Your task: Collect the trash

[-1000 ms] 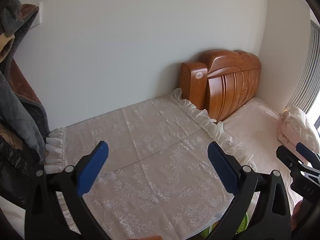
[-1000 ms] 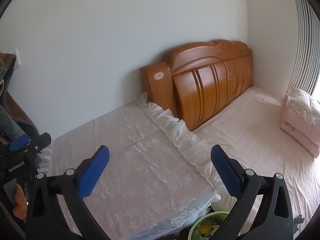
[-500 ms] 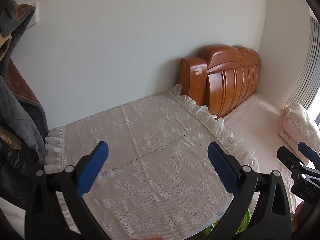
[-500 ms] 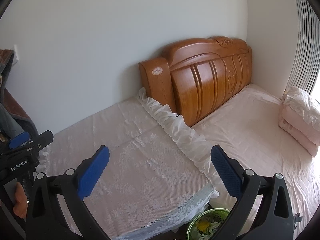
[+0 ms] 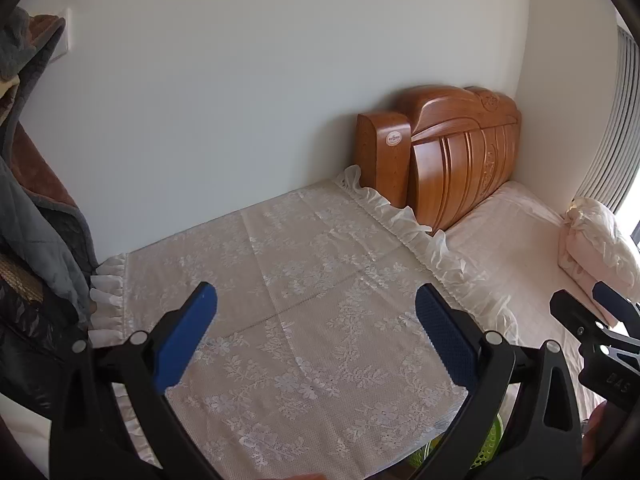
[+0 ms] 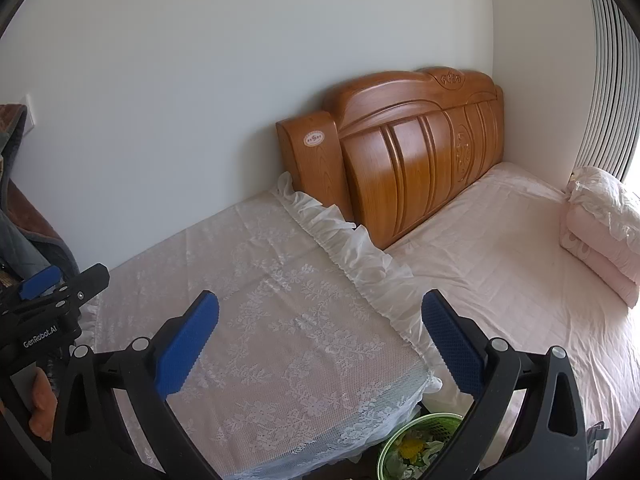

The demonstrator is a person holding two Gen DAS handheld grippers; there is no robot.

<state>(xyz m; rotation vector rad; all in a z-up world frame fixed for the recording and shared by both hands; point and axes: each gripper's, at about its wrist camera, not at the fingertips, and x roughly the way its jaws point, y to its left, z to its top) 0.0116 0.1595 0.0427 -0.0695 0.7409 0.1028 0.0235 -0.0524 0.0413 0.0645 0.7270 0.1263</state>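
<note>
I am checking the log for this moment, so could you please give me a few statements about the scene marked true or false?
1. Both the left gripper and the right gripper are open and hold nothing. True.
2. The green basket is empty. False: it holds scraps, some yellow.
3. The lace cloth bears loose trash. False: none shows on it.
4. The folded quilt lies on the pink sheet. True.
</note>
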